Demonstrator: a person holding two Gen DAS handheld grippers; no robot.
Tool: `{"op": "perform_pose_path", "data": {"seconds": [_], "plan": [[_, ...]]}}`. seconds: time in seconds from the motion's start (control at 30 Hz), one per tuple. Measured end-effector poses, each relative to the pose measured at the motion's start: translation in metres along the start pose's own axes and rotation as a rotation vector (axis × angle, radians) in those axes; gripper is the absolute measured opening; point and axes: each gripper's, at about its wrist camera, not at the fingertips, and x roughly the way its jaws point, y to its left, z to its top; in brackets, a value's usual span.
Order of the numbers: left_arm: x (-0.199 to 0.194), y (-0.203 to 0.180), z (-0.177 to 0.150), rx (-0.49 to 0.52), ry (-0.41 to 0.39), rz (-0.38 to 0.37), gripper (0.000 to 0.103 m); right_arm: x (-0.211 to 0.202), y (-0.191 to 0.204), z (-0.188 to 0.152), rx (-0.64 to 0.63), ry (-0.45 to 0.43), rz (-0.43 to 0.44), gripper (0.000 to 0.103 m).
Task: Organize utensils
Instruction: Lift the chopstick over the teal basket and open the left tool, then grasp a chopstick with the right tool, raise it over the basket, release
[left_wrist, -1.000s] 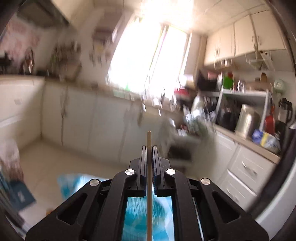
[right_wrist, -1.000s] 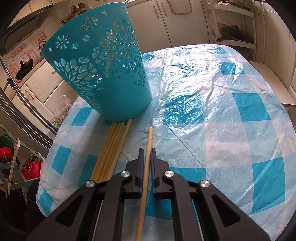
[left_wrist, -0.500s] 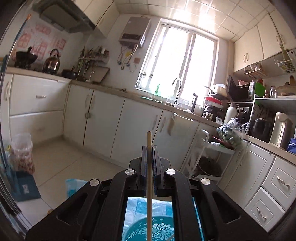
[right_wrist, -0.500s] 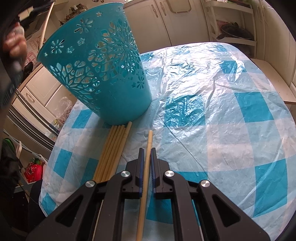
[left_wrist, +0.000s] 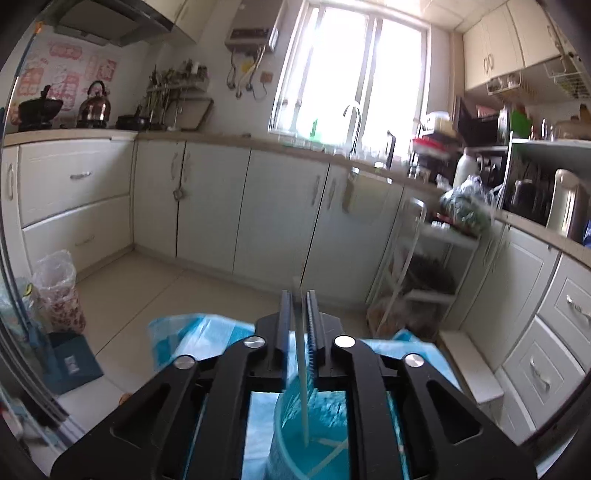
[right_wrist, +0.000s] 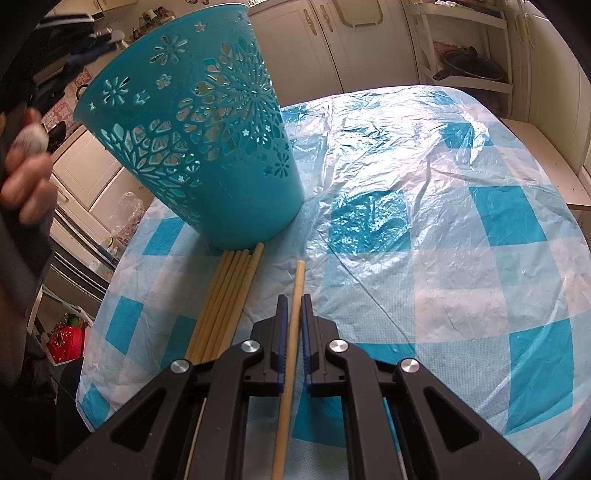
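Right wrist view: right gripper pinches one pale wooden chopstick — left gripper spread, blurred light chopstick loose between fingers, over teal perforated plastic basket below.

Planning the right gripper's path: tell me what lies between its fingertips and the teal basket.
Right wrist view: only the front end of the held chopstick, then bare checked tablecloth, between right gripper and basket; the chopstick bundle lies just left.

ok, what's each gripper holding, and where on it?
Right gripper: clamped on a chopstick along the shaft, tip sticking out ahead. Left gripper: open, nothing held; blurred chopstick loose between the jaws, end in the basket.
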Motion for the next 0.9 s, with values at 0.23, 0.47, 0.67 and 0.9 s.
{"op": "perform_pose_path", "data": {"seconds": [0.23, 0.47, 0.67, 0.9], "plan": [[-0.045, 0.028, 0.000, -0.035, -0.005, 0.043, 0.061, -0.001, 0.006, -0.002, -0.028, -0.001, -0.023, 0.008], [-0.089, 0.053, -0.011, -0.034, 0.007, 0.068, 0.075, 0.000, 0.011, -0.003, -0.058, 0.000, -0.039, 0.014], [-0.106, 0.062, -0.026, -0.002, 0.078, 0.079, 0.075, 0.000, 0.021, -0.007, -0.123, 0.004, -0.109, 0.013], [-0.124, 0.063, -0.039, 0.028, 0.146, 0.085, 0.077, -0.005, 0.022, -0.009, -0.149, 0.008, -0.131, 0.006]]}}
